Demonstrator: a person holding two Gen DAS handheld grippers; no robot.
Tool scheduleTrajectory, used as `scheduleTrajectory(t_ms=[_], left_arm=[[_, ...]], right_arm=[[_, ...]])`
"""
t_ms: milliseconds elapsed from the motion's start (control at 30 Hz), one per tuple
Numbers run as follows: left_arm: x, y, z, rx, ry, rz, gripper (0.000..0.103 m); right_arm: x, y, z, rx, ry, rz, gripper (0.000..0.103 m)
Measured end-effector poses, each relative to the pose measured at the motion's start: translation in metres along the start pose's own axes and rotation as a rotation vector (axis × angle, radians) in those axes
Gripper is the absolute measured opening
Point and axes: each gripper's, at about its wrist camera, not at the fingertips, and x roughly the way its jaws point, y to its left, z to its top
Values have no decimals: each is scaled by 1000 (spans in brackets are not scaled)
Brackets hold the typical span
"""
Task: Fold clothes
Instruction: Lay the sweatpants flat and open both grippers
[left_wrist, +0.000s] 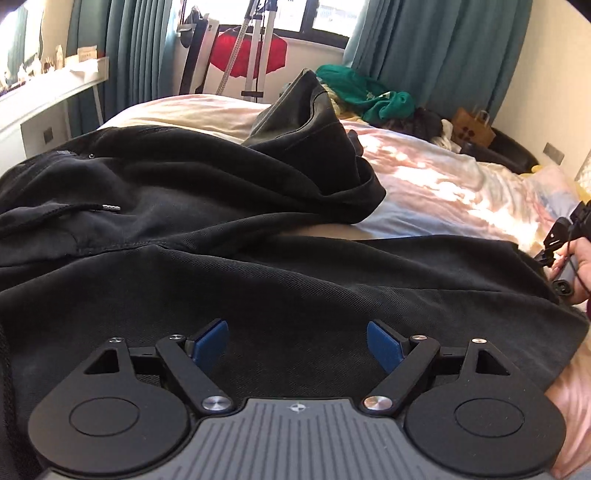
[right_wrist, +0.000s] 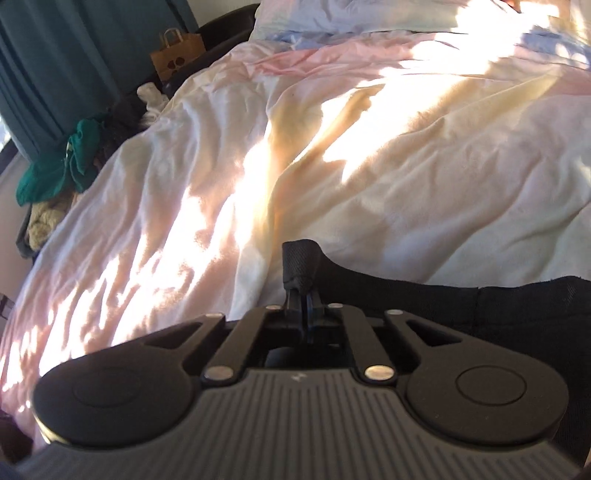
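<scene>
A black hooded sweatshirt lies spread over the bed, its drawstring at the left and one part bunched up high at the back. My left gripper hovers just above the black cloth, open and empty, blue pads apart. My right gripper is shut on a fold of the black sweatshirt at its edge; a nub of the cloth sticks up between the fingers. The right gripper and the hand holding it show at the right edge of the left wrist view.
The bed has a pale pink and white duvet with sun patches. A pile of green and other clothes lies at the far side by teal curtains. A brown paper bag stands near the headboard. A white desk is at left.
</scene>
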Motion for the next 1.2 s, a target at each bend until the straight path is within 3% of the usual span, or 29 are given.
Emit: scheduleTrajectory(t_ms=[200, 367, 533, 600, 733, 767, 967, 1200], left_arm=[[-10, 21, -1, -37, -22, -23, 84], [-7, 22, -1, -2, -28, 19, 84], [-2, 13, 5, 65, -85, 58, 85], [1, 10, 7, 90, -98, 66, 85], [7, 12, 9, 108, -102, 68, 85], [7, 12, 9, 114, -103, 68, 85], [-3, 22, 12, 40, -118, 36, 85], [-27, 24, 10, 24, -146, 85, 86]], right_arm=[[-22, 6, 17, 4, -148, -32, 4], [8, 10, 10, 4, -101, -57, 5], [25, 11, 2, -14, -67, -36, 10], [23, 10, 2, -27, -54, 0, 18], [-3, 2, 2, -60, -62, 81, 55], [-14, 0, -1, -70, -63, 112, 58], [-83, -9, -24, -132, -68, 303, 61], [-174, 6, -75, -292, -74, 522, 61]])
